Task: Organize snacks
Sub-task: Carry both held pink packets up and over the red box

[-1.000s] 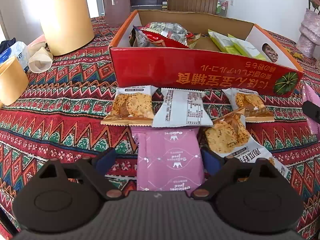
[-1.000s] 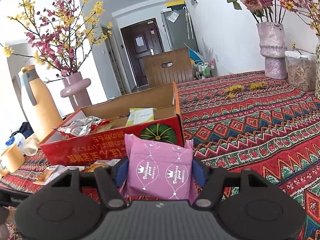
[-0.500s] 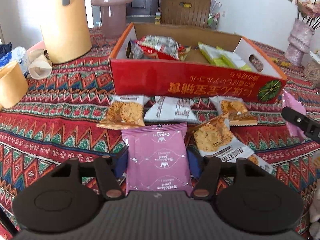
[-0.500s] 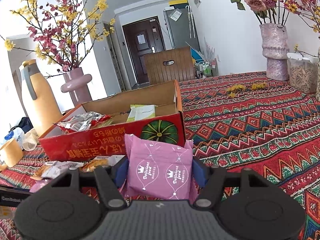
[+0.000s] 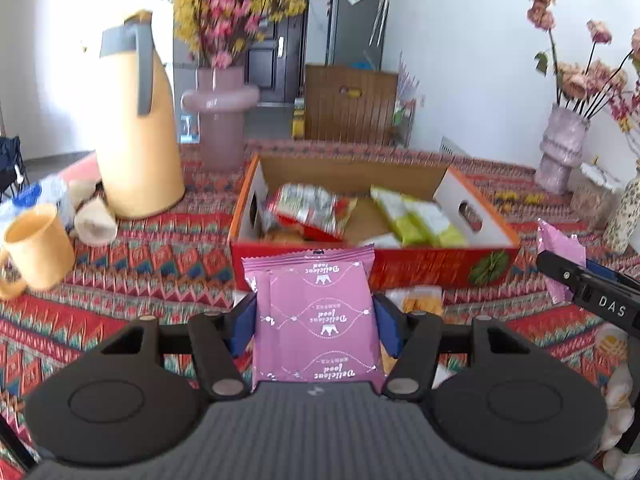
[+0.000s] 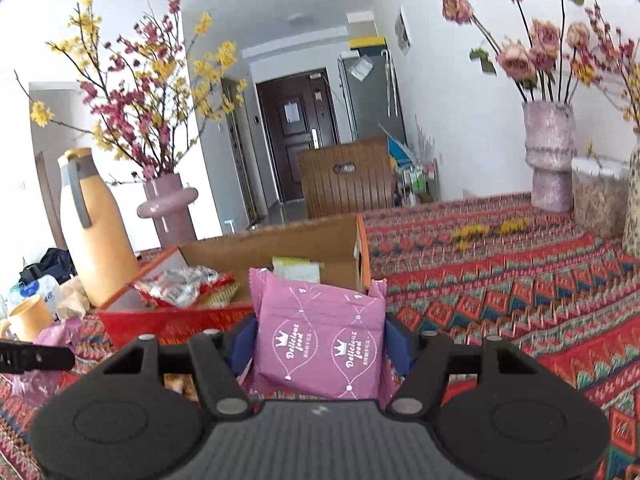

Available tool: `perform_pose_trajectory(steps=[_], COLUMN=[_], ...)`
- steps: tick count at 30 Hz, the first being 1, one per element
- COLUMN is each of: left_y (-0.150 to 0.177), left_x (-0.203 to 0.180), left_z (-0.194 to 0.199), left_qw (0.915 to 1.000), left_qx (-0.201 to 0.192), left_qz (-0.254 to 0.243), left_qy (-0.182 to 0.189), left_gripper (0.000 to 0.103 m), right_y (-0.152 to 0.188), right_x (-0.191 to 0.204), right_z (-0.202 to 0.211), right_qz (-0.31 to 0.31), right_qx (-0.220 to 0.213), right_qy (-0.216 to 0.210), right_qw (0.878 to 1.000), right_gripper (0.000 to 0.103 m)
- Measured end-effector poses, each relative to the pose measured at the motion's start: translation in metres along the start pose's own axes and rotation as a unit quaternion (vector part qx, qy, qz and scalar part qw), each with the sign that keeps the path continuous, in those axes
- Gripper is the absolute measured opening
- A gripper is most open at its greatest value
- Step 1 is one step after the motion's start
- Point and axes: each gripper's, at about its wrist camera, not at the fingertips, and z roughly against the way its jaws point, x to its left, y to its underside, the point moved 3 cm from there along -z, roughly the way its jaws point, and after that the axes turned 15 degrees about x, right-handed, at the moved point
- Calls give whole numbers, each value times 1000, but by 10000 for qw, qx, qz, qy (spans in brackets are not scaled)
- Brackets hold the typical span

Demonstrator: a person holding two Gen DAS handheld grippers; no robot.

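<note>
A pink snack packet sits clamped between the blue pads of the left claw, raised in front of the red cardboard box. A second pink packet is gripped likewise by the right claw, near the box's right end. Inside the box lie a silver-red bag and green packets. Left of the box on the patterned counter stands a yellow jug.
</note>
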Motion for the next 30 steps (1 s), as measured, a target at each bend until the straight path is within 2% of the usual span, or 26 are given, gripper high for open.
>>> perform_pose_trajectory(steps=[10,16,25,30], left_y=[-46,-76,-113,-123], left_x=[-12,-15,-4,5], left_z=[16,9,-32,-61], left_qw=[9981,9963,9958,9950], left_qx=[-609,-832,-818,-840], left_qz=[-35,75,397,530], left_qy=[97,179,119,96], left_gripper=[62,62,62,62], right_y=[-44,-72,-101,-99], right_x=[19,36,56,54], right_z=[-1,-12,-52,-80], right_qz=[267,473,551,431], right_qx=[-323,-440,-389,-400], right_qy=[109,179,174,147], right_qw=[9991,9978,9976,9982], right_gripper=[65,65,65,65])
